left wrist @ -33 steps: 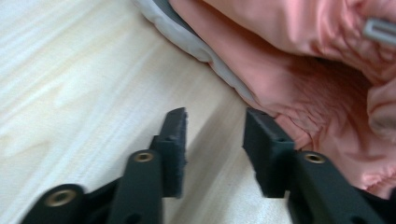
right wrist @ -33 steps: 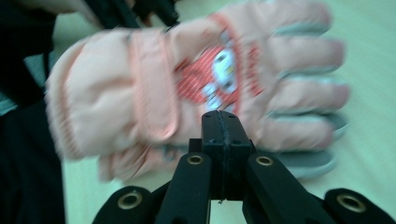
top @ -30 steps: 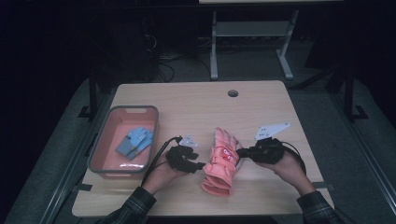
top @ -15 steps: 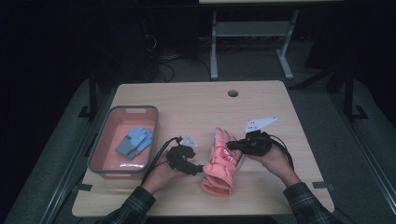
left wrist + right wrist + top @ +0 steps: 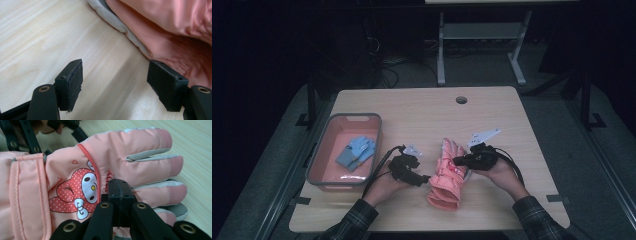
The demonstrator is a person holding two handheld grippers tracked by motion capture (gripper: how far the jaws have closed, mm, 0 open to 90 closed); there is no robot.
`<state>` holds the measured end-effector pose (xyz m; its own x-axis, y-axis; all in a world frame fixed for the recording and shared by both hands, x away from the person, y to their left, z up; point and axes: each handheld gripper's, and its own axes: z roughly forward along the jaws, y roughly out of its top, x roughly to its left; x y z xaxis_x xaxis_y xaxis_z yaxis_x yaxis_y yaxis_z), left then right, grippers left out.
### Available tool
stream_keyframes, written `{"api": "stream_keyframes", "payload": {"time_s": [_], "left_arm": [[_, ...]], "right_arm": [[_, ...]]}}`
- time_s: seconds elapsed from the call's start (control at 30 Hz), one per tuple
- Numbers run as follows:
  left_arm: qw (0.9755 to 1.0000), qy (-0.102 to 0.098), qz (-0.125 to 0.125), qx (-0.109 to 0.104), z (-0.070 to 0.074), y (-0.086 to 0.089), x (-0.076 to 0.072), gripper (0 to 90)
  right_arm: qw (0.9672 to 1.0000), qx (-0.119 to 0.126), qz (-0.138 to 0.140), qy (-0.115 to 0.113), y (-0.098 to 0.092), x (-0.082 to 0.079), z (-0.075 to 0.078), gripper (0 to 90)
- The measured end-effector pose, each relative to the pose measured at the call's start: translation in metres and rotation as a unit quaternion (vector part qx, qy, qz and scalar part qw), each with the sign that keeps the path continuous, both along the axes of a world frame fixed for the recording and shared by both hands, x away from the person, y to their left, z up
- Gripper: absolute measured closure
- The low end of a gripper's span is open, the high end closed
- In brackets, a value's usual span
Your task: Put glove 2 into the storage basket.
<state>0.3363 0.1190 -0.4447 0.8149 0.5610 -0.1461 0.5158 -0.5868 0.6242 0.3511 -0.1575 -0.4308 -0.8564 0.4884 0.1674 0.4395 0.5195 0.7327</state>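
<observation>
A pink padded glove (image 5: 447, 176) with a cartoon face on its back lies flat on the wooden table (image 5: 422, 115), fingers pointing away from me. My left gripper (image 5: 424, 178) rests at the glove's left edge. Its jaws have just been opening and now stand open (image 5: 116, 72) over bare wood, with the glove's cuff side (image 5: 175, 30) just beside the right jaw. My right gripper (image 5: 458, 161) is shut with nothing in it. Its joined tips (image 5: 120, 186) hover at the glove's back (image 5: 75, 170) near the base of the fingers.
A pink-grey bin (image 5: 343, 117) stands at the table's left with a blue glove (image 5: 357, 151) inside. A cable hole (image 5: 461, 99) sits near the far edge. Table legs and cables lie on the dark floor beyond.
My right hand has moved left and a little down, from beside the glove to over its back. The left hand has stayed in place at the glove's left edge.
</observation>
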Motion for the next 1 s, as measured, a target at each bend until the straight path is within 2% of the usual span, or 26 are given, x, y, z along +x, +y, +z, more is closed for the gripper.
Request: {"api": "stream_keyframes", "payload": {"time_s": [0.03, 0.13, 0.2, 0.23, 0.27, 0.3, 0.37, 0.47, 0.57, 0.67, 0.8, 0.9, 0.93, 1.0], "left_arm": [[1.0, -0.003, -0.001, 0.003, 0.004, 0.003, 0.002, 28.0], [0.9998, -0.007, 0.014, -0.013, 0.012, 0.006, 0.004, 27.7], [0.9991, -0.013, 0.024, -0.034, 0.024, 0.009, 0.006, 27.3], [0.9991, -0.013, 0.024, -0.034, 0.024, 0.009, 0.006, 26.8], [0.9986, -0.014, 0.026, -0.043, 0.028, 0.01, 0.006, 26.8], [0.9983, -0.015, 0.024, -0.051, 0.032, 0.01, 0.007, 26.5], [0.9972, -0.009, 0.021, -0.071, 0.039, 0.008, 0.008, 24.8], [0.9968, -0.005, 0.007, -0.08, 0.046, -0.001, 0.01, 21.6], [0.9971, 0.001, -0.008, -0.076, 0.048, -0.011, 0.013, 18.2], [0.997, 0.021, -0.024, -0.071, 0.041, -0.029, 0.019, 16.2], [0.9966, 0.026, -0.026, -0.073, 0.038, -0.037, 0.025, 15.7], [0.9948, 0.044, -0.029, -0.087, 0.036, -0.044, 0.03, 14.9], [0.9943, 0.047, -0.029, -0.091, 0.035, -0.047, 0.031, 14.9], [0.9946, 0.053, -0.035, -0.083, 0.033, -0.052, 0.033, 14.6]], "right_arm": [[1.0, -0.002, -0.001, 0.003, 0.001, 0.0, -0.001, 90.0], [0.9999, -0.01, 0.0, 0.004, 0.002, 0.0, -0.004, 90.0], [0.9998, -0.017, 0.0, 0.008, 0.004, -0.001, -0.005, 90.0], [0.9998, -0.017, 0.0, 0.008, 0.004, -0.001, -0.005, 90.0], [0.9998, -0.019, 0.003, 0.004, 0.004, 0.0, -0.006, 90.0], [0.9997, -0.023, 0.001, 0.009, 0.005, -0.001, -0.006, 90.0], [0.9996, -0.029, 0.004, 0.003, 0.006, -0.001, -0.008, 90.0], [0.9995, -0.032, 0.004, 0.003, 0.006, -0.001, -0.008, 90.0], [0.9993, -0.038, 0.005, 0.001, 0.007, -0.003, -0.009, 90.0], [0.9992, -0.039, 0.006, -0.002, 0.007, -0.003, -0.009, 90.0], [0.9991, -0.042, 0.008, -0.003, 0.007, -0.004, -0.01, 90.0], [0.9992, -0.041, 0.004, -0.002, 0.006, -0.005, -0.01, 90.0], [0.999, -0.044, 0.005, -0.008, 0.006, -0.005, -0.011, 90.0], [0.9991, -0.041, 0.005, -0.006, 0.006, -0.005, -0.011, 90.0]]}}
